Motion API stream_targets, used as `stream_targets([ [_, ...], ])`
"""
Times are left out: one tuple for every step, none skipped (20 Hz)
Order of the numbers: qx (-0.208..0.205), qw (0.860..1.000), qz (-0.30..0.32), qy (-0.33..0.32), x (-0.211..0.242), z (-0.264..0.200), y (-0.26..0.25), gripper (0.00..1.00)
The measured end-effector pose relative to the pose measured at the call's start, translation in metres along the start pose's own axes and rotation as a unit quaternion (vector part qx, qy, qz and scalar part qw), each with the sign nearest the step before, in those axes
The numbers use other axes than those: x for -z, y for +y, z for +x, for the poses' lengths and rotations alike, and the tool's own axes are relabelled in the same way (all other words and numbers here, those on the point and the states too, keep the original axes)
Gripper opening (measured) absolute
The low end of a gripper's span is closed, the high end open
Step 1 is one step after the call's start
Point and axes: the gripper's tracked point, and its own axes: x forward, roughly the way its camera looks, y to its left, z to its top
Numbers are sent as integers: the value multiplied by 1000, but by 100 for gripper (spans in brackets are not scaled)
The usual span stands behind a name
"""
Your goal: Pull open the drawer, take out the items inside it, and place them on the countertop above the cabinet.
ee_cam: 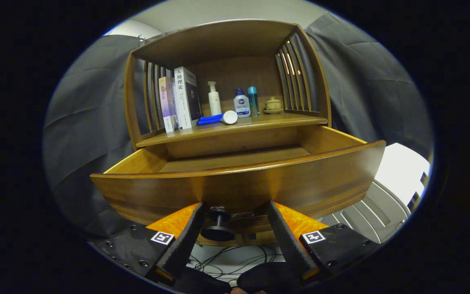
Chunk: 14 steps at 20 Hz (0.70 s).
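Wood everywhere: a brown cabinet [227,81] with slatted sides and its drawer [239,183] pulled way out toward the tool [235,220]. From where I can see, the inside of the drawer looks bare, just the wooden bottom, though the front panel hides part of it. The tool's fingers are spread apart, one on each side of the dark drawer knob [218,224], not touching it as far as I can tell. Up on the surface [235,124] above the drawer there's a couple of books [180,102] standing on the left, a blue cloth [210,119] lying next to a white tube [230,117], a white pump bottle [214,99], a blue-capped bottle [241,104], a teal bottle [253,101] and a small lidded pot [273,105]. Dark cloth [88,122] hangs round the booth, cables [218,261] trail on the floor below.
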Motion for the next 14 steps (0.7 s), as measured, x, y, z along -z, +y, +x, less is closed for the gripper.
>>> stream_targets([
  [3,1000,-9,1,1,2,0,98],
  [5,1000,-12,-2,1,1,0,98],
  [4,1000,-10,-5,0,2,0,98],
  [2,1000,-7,-4,0,5,0,98],
  [0,1000,-6,-6,-2,8,0,98],
  [0,1000,-5,-7,-4,13,0,98],
  [1,1000,-3,-9,-7,16,0,98],
  [2,1000,-5,-7,-7,22,0,98],
  [2,1000,-5,-12,-12,27,1,98],
  [2,1000,-3,-13,-15,33,1,98],
  [3,1000,-3,-22,-23,38,1,98],
  [4,1000,-2,-8,-19,46,2,98],
  [4,1000,0,-16,-25,55,2,97],
  [4,1000,1,-7,-26,62,3,98],
])
